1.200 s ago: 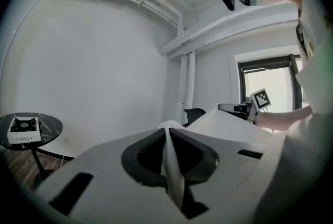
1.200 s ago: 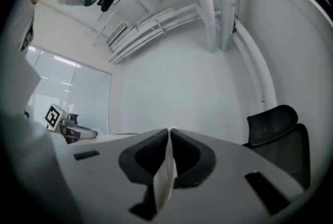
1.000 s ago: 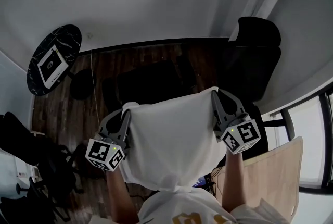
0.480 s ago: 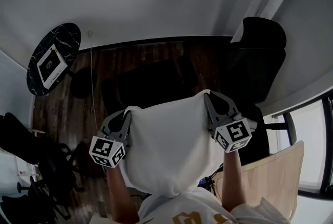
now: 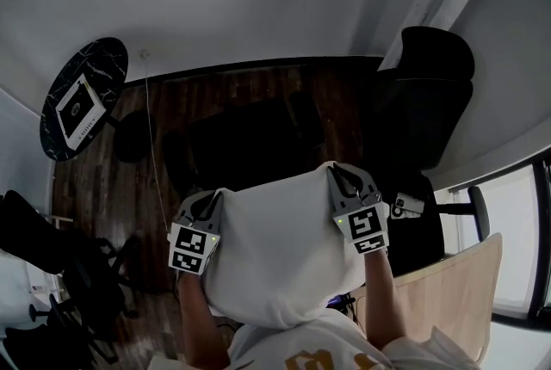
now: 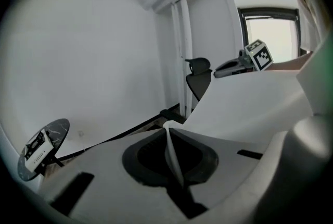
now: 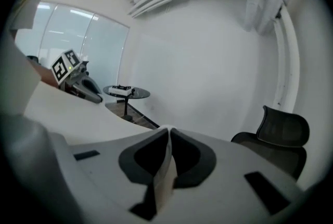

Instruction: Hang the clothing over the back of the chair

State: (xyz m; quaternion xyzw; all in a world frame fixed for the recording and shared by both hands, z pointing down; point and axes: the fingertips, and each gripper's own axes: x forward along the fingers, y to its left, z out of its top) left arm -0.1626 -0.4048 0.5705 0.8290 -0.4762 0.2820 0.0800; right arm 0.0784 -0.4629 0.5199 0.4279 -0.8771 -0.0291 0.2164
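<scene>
A white garment [image 5: 284, 252] hangs stretched between my two grippers, in front of the person's chest. My left gripper [image 5: 209, 203] is shut on its left top corner, and the jaws have just pinched a little tighter on the fold [image 6: 174, 158]. My right gripper [image 5: 338, 176] is shut on the right top corner, with the cloth [image 7: 162, 176] pinched between its pads. A dark chair [image 5: 250, 136] stands on the wooden floor just beyond the garment's top edge. In the left gripper view the garment [image 6: 250, 108] runs across to the right gripper [image 6: 244, 61].
A black office chair [image 5: 426, 93] stands at the right by the wall. A round black marble table [image 5: 82, 97] with a white box is at the left. More dark chairs [image 5: 52, 261] crowd the lower left. A light wooden panel [image 5: 456, 291] is at the lower right.
Both grippers have sunk with the garment still stretched between them, and its top edge now sits lower, close above the dark chair.
</scene>
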